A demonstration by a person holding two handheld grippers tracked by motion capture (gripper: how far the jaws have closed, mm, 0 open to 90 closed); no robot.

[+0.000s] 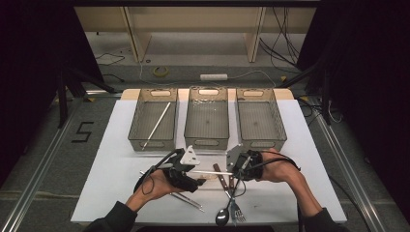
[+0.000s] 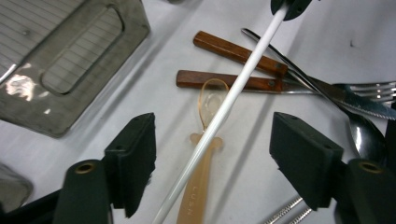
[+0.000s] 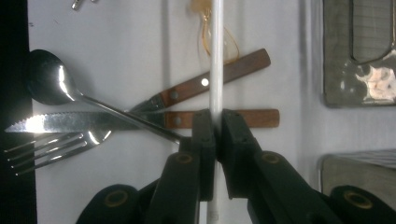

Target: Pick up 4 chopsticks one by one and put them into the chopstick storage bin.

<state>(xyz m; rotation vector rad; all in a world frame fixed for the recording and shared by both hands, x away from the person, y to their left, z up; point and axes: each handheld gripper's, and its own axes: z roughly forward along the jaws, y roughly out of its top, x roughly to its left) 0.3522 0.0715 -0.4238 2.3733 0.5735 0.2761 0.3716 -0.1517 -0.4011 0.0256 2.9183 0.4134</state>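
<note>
From above, three grey bins (image 1: 207,140) line the counter (image 1: 111,159); one white stick (image 1: 155,124) lies in the left bin. Left tool (image 2: 212,154) is spread around another white rod (image 2: 224,109). Right tool (image 3: 215,133) pinches it: a handover, apparently; the left should close next.

- R gripper (image 3: 215,128) jaws closed on white rod (image 3: 216,60), rod runs vertical up centre of frame
- Under rod: 2 wood-handled utensils, knife (image 3: 93,120) w/ serrated blade horizontal, fork (image 3: 56,148) tines lower left
- Spoon (image 3: 49,78) upper left, handle crossing over knife
- Clear amber spoon (image 3: 219,35) behind rod, top
- Grey bins (image 3: 357,79) at right edge, on white table (image 3: 116,28)
</note>
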